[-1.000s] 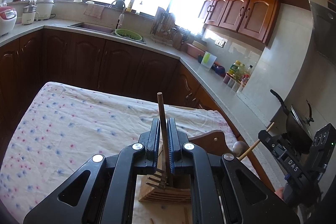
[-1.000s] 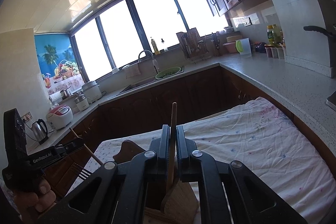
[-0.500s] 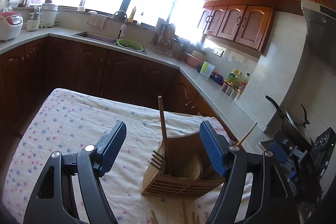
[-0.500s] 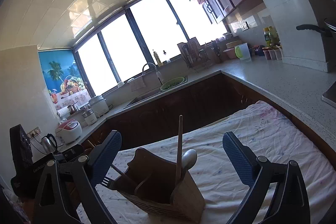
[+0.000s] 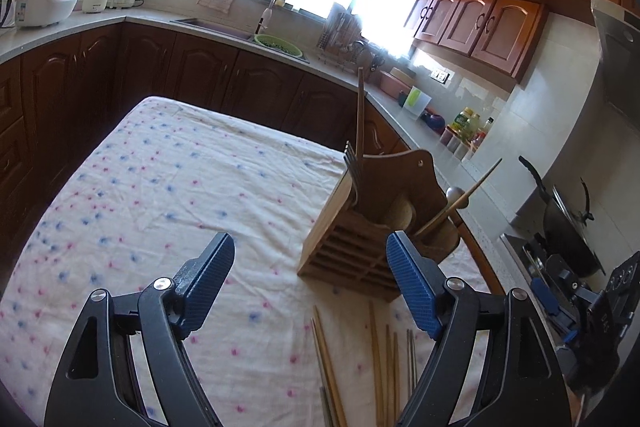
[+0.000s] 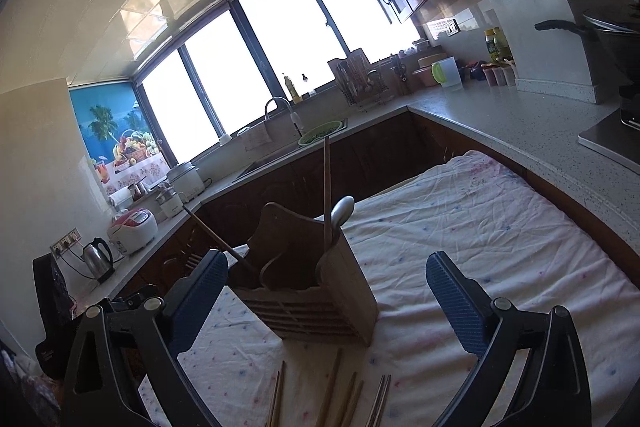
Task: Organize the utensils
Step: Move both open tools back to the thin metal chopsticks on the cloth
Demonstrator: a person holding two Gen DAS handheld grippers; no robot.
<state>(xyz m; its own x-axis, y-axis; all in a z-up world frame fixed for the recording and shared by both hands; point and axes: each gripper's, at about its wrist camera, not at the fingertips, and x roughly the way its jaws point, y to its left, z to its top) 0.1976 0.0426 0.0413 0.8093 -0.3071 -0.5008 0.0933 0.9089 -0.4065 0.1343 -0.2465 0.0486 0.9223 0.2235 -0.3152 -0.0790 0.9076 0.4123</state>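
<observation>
A wooden utensil holder [image 5: 352, 243] [image 6: 312, 291] stands on the flowered tablecloth [image 5: 160, 195]. In it stand a long wooden handle [image 5: 360, 115] beside fork tines [image 5: 352, 159], a metal spoon [image 6: 342, 211] and a slanting wooden stick [image 5: 468, 191]. Several chopsticks [image 5: 384, 359] [image 6: 332, 387] lie on the cloth in front of the holder. My left gripper [image 5: 309, 243] hangs short of the holder; its jaws are opening with nothing between them. My right gripper [image 6: 327, 259] stands open and holds nothing, also back from the holder.
A stone counter [image 6: 520, 123] wraps round the table, with a sink [image 5: 224, 27], a rice cooker [image 5: 44, 1], a kettle [image 6: 98, 259] and a wok [image 5: 564, 223]. Dark cabinets [image 5: 160, 67] stand beyond the table's far edge.
Both grippers have gone from shut on upright wooden handles to open. Both pulled back from the holder, leaving the utensils standing in it. Chopsticks on the cloth came into view.
</observation>
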